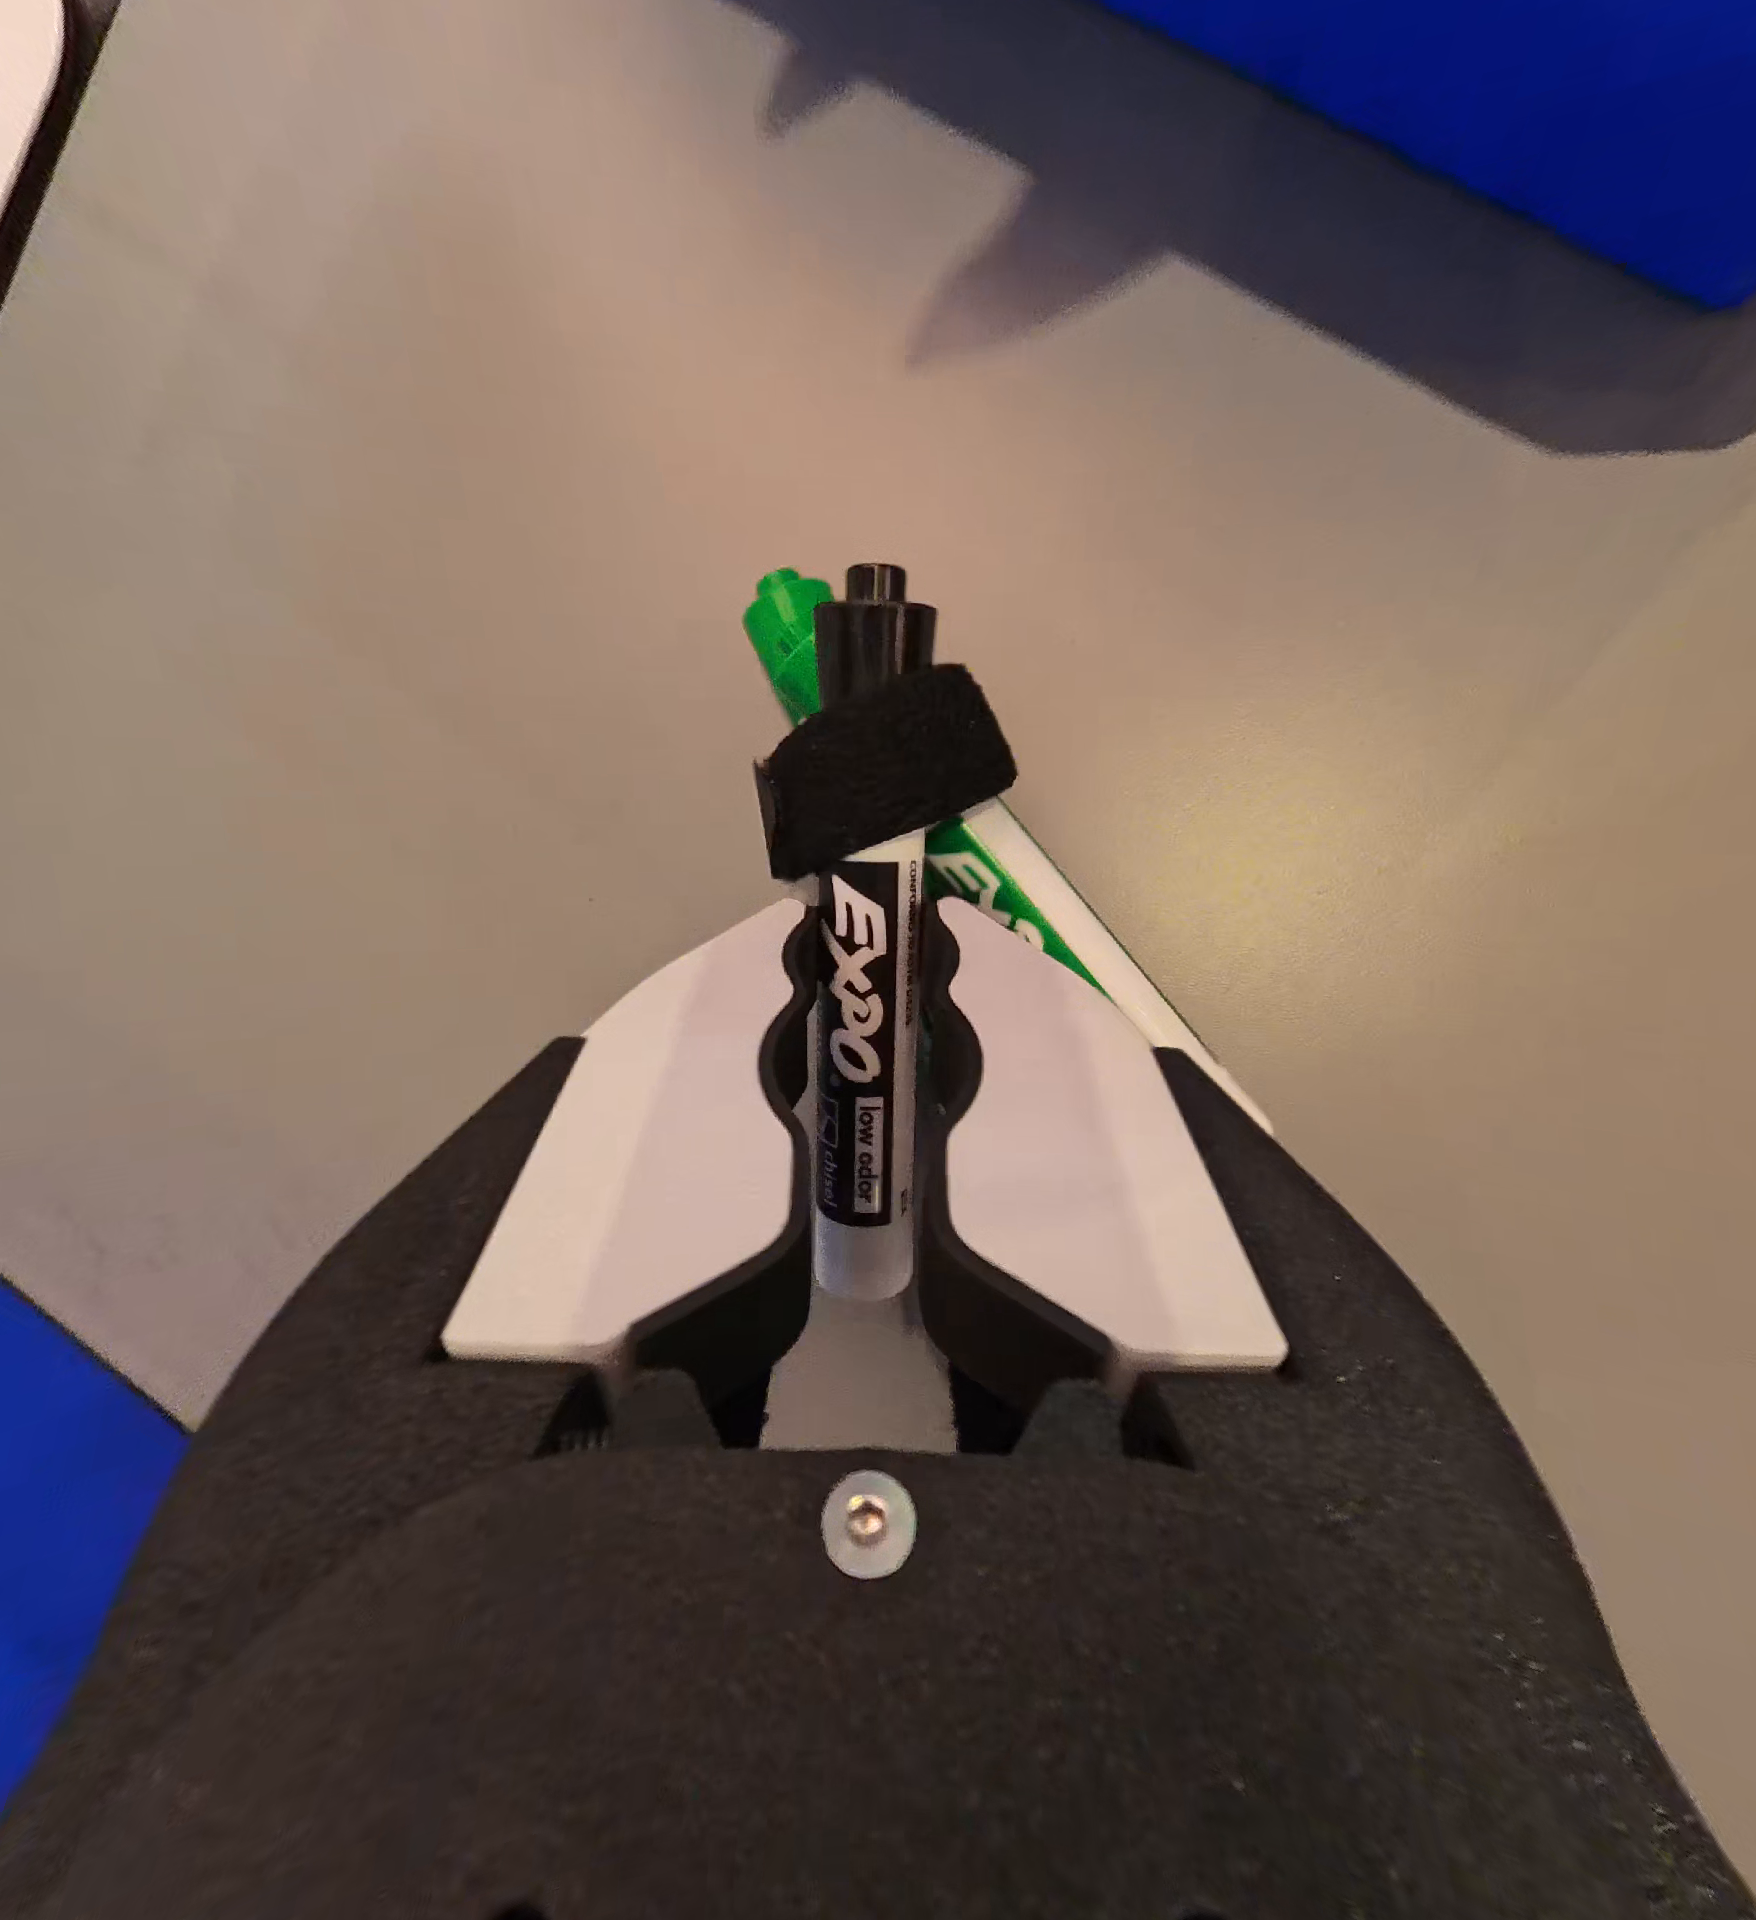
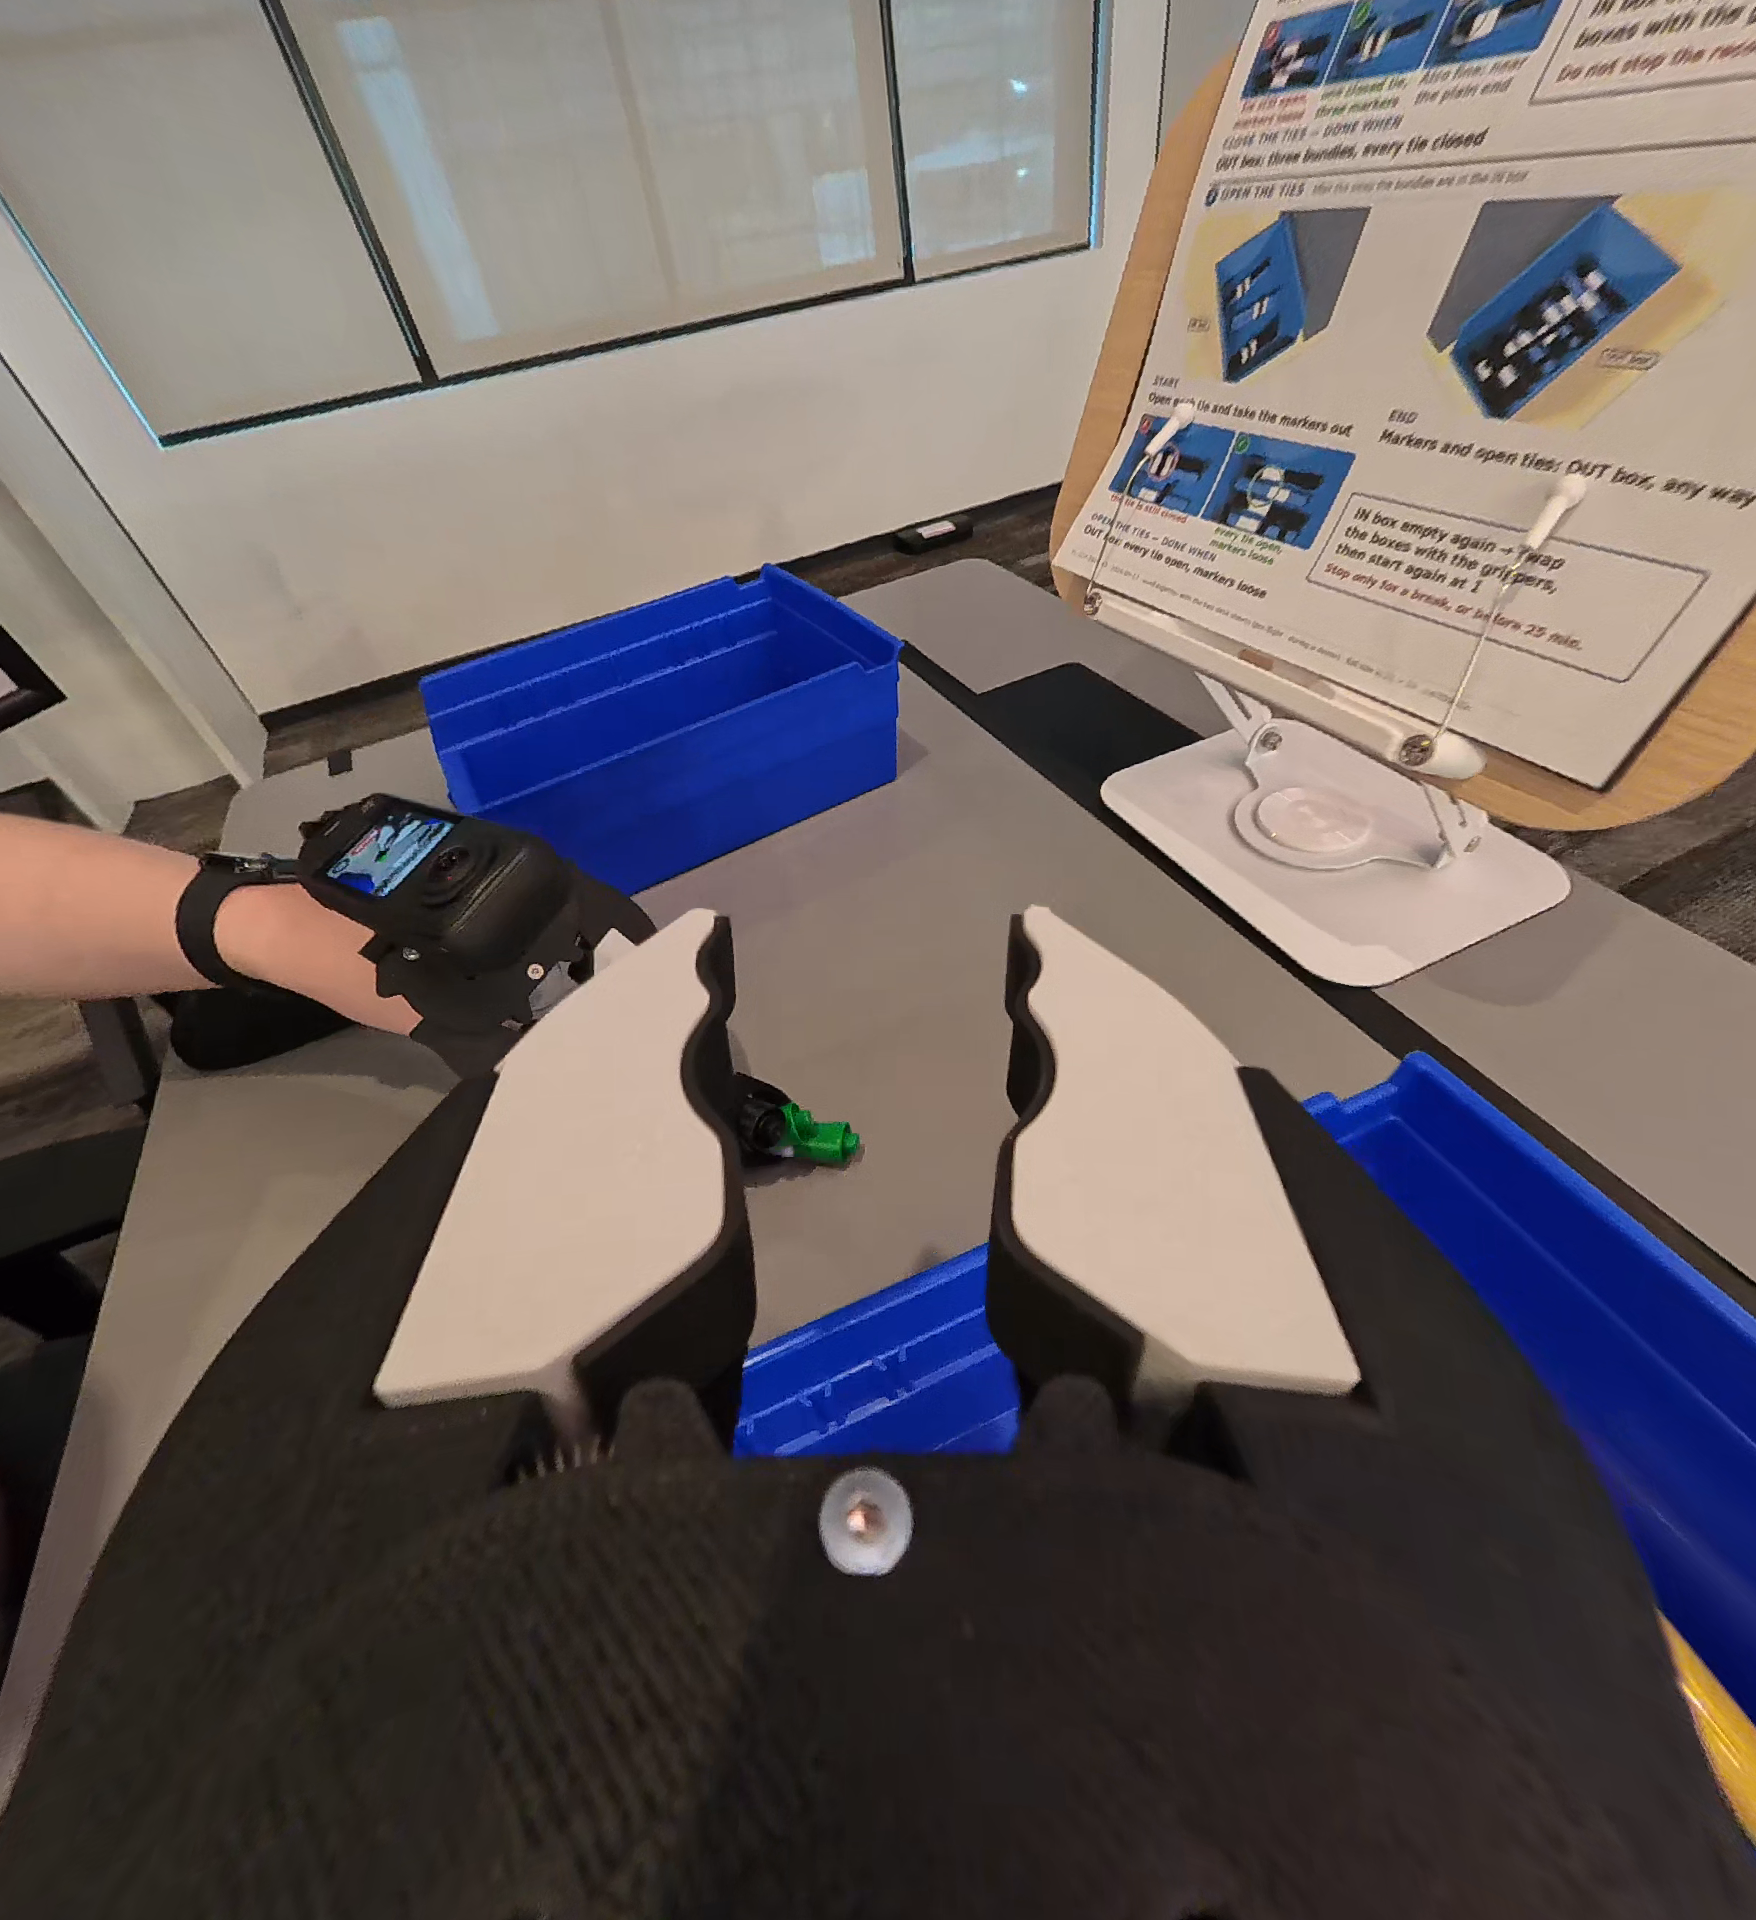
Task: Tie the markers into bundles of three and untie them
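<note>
- While the left gripper (image 1: 869, 997) clamps the black marker (image 1: 866, 1070), steadying the bundle for the black strap (image 1: 879, 769), a green marker (image 1: 1019, 914) leans beside it.
- Right gripper (image 2: 863, 997) hangs wide open and empty above the bundle, presumably ready for the strap.

An instruction board (image 2: 1456, 343) on a white stand (image 2: 1341, 883) rests on the grey table (image 2: 874, 852) below windows (image 2: 583, 177)

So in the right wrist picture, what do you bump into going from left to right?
Person's arm → left gripper's camera → far blue bin → green marker cap → white stand base holding the instruction board.
</note>
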The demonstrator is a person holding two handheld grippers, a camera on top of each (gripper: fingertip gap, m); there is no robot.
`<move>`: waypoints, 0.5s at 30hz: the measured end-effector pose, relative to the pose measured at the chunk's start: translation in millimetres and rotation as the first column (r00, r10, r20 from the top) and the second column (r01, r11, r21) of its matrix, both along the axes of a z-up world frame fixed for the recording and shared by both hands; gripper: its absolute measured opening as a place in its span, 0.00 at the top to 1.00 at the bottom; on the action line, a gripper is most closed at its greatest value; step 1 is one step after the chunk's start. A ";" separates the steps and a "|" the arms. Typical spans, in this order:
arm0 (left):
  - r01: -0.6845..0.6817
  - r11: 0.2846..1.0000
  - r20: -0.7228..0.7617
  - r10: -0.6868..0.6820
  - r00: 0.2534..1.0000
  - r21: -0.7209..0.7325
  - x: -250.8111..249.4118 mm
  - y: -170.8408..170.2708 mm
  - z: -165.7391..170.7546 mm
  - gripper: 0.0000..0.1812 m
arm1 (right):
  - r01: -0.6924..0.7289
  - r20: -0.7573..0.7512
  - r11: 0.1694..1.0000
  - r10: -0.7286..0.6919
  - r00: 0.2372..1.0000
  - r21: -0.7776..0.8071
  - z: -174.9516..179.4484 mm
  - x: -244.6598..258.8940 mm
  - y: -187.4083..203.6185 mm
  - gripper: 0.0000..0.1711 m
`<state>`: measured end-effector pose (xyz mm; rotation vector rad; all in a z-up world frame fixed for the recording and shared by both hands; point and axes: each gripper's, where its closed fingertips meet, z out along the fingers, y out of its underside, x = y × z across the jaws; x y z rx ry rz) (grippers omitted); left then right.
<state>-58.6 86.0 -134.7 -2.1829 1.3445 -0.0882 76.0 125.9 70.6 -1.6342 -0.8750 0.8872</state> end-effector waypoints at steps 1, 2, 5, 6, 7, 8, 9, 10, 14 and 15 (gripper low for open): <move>-0.010 1.000 0.002 0.010 1.000 -0.010 0.0 -0.7 -0.6 0.90 | -0.008 0.016 1.000 0.008 1.000 -0.007 -3.9 -3.2 -0.1 0.70; -0.015 1.000 0.008 0.015 1.000 -0.018 0.2 -1.4 -0.8 0.89 | -0.017 0.034 1.000 0.018 0.999 -0.014 -8.2 -6.6 -0.4 0.70; -0.022 0.998 0.047 0.025 0.999 -0.056 0.4 -5.4 4.2 0.82 | -0.066 0.081 0.997 0.069 0.994 -0.045 -21.1 -21.3 -4.8 0.70; -0.031 0.998 0.067 0.036 0.997 -0.063 -0.8 -6.6 8.1 0.79 | -0.085 0.103 0.995 0.091 0.991 -0.056 -26.4 -27.0 -7.1 0.70; -0.034 0.997 0.085 0.040 0.996 -0.070 -2.6 -9.3 11.8 0.76 | -0.100 0.131 0.993 0.108 0.986 -0.065 -32.2 -32.7 -9.0 0.70; -0.039 0.995 0.102 0.048 0.994 -0.090 -5.0 -14.3 14.0 0.73 | -0.112 0.162 0.991 0.123 0.979 -0.072 -38.6 -38.5 -10.7 0.70; -0.048 0.991 0.120 0.063 0.991 -0.123 -6.7 -21.2 14.5 0.70 | -0.124 0.196 0.989 0.137 0.971 -0.080 -45.3 -44.5 -12.5 0.70; -0.061 0.987 0.141 0.082 0.987 -0.151 -7.5 -28.0 13.9 0.67 | -0.135 0.229 0.987 0.152 0.962 -0.086 -51.7 -51.1 -14.2 0.70; -0.128 0.989 0.145 0.139 0.980 -0.080 -10.4 -35.2 3.3 0.57 | -0.169 0.330 0.979 0.197 0.923 -0.112 -74.1 -82.6 -21.9 0.70; -0.143 0.989 0.127 0.148 0.981 -0.048 -10.7 -34.7 -0.1 0.56 | -0.169 0.350 0.977 0.203 0.914 -0.127 -79.9 -90.1 -23.9 0.70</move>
